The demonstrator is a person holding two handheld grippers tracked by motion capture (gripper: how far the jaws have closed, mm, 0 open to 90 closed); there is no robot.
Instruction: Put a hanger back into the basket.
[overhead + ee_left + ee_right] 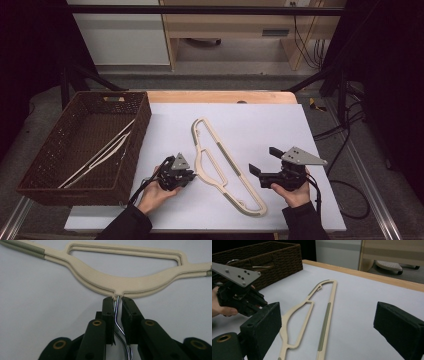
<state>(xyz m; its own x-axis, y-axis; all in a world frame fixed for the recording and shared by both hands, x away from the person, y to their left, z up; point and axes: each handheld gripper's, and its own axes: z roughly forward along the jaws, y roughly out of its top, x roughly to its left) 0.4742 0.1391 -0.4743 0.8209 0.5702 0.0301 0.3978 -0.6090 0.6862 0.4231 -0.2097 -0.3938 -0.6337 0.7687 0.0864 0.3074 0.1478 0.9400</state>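
Observation:
A cream plastic hanger (229,159) with grey-green grip strips lies flat on the white mat, running from the centre toward the front. My left gripper (191,175) is at its left side, on the table. In the left gripper view the jaws (117,301) stand close on either side of the hanger's metal hook (116,315), which bends between the pads and touches them just below the cream body (120,282). My right gripper (264,160) rests to the hanger's right, jaws wide open and nothing between them (328,327); the hanger (333,293) lies ahead of it.
A dark woven basket (142,130) stands at the left of the table, with pale hangers (107,150) lying inside. The basket (274,257) also appears behind my left gripper (242,297) in the right gripper view. The mat's far edge meets a wooden table strip (220,96).

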